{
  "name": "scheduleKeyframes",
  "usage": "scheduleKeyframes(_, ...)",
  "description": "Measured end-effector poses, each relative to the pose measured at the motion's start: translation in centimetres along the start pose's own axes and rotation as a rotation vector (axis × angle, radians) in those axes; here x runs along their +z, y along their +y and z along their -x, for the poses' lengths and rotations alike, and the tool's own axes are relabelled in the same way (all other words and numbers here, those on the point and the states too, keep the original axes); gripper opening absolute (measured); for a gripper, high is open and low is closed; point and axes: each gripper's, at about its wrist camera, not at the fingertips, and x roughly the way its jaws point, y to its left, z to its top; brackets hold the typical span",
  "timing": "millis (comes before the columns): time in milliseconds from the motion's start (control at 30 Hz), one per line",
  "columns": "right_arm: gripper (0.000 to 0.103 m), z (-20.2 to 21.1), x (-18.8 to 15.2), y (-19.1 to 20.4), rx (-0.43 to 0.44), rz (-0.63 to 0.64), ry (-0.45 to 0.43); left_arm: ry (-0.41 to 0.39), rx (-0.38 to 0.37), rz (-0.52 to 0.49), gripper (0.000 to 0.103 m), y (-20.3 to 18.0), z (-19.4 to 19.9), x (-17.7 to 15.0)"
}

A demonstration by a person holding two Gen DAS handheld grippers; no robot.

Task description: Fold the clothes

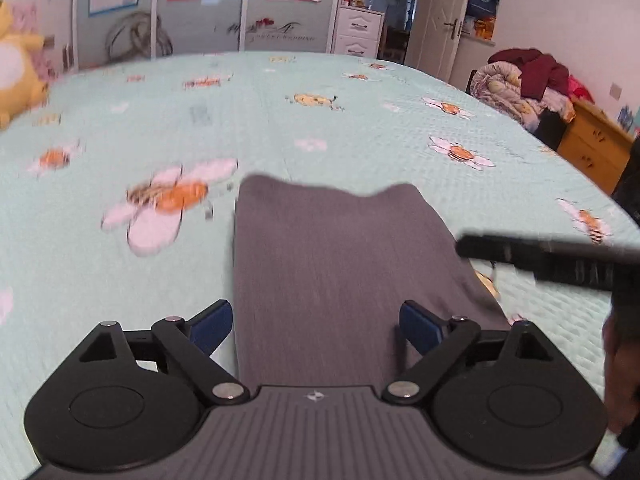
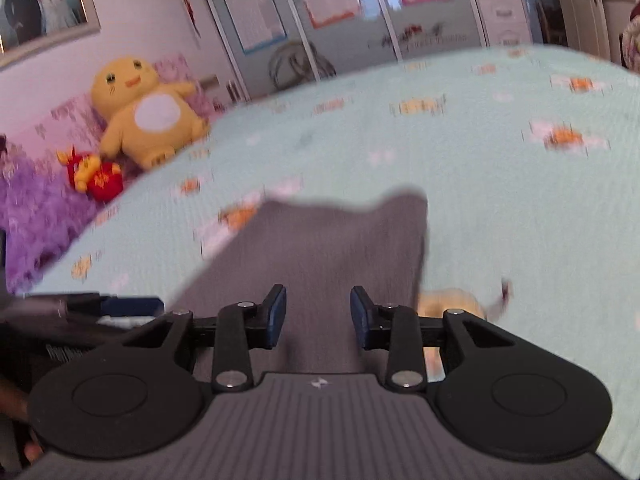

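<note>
A plain dark grey garment (image 1: 340,264) is lying flat on a mint-green bedspread (image 1: 360,120) printed with bees and white flowers. It is sitting folded into a narrow, roughly rectangular panel, its long sides running away from both cameras. Its far edge (image 2: 344,204) is dipping in the middle and rising at both corners. The cloth is looking smooth, without obvious wrinkles.

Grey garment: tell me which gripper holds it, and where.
Neither visibly grips the grey garment. It lies between the wide-open left gripper and the narrower right gripper, but no pad presses it.
</note>
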Motion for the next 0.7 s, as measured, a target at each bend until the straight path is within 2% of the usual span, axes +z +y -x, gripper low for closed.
scheduleKeyframes(67, 0.036, -1.8, 2.3, 0.0, -0.014, 0.011, -0.012, 0.024, 0.005, 0.002, 0.093, 0.2, -1.9, 0.5)
scheduleKeyframes(133, 0.036, -4.7, 3.8, -0.7, -0.037, 0.007, 0.006, 0.059, -0.001, 0.014, 0.098, 0.5, -3.6, 0.2)
scheduleKeyframes(233, 0.036, -9.0, 3.6, -3.8, -0.083, -0.060, 0.109, 0.071, -0.040, 0.103, 0.100, 1.9, -3.8, -0.4)
scheduleKeyframes(300, 0.030, -9.7, 2.7, -5.4, -0.059, -0.105, 0.125, 0.048, -0.043, 0.099, 0.096, 1.9, -3.0, -0.2)
scheduleKeyframes(333, 0.030, -9.1, 2.9, -5.5, -0.052, -0.118, 0.106, 0.029, -0.035, 0.077, 0.096, 1.6, -2.7, 0.0)
scheduleKeyframes(467, 0.033, -7.8, 4.5, -4.1, -0.017, -0.087, 0.024, 0.019, 0.004, -0.004, 0.100, 0.0, -3.4, -0.2)
scheduleKeyframes(500, 0.038, -7.5, 4.9, -3.6, -0.008, -0.072, 0.003, 0.026, 0.009, 0.003, 0.101, 0.2, -3.8, -0.4)
scheduleKeyframes(533, 0.041, -8.2, 5.3, -3.3, -0.024, -0.054, 0.009, 0.039, 0.000, 0.037, 0.101, 0.6, -3.9, -0.4)
scheduleKeyframes(567, 0.049, -9.3, 5.3, -3.9, -0.063, -0.061, 0.057, 0.056, -0.013, 0.081, 0.099, 1.2, -3.5, -0.2)
scheduleKeyframes(633, 0.047, -11.5, 5.1, -4.9, -0.139, -0.075, 0.153, 0.055, -0.022, 0.094, 0.092, 1.4, -1.8, 0.1)
scheduleKeyframes(667, 0.045, -11.0, 4.9, -5.4, -0.161, -0.110, 0.154, 0.049, -0.011, 0.071, 0.092, 1.1, -0.7, 0.1)
scheduleKeyframes(700, 0.047, -9.6, 4.8, -5.3, -0.146, -0.135, 0.130, 0.048, 0.000, 0.048, 0.093, 0.8, 0.3, -0.1)
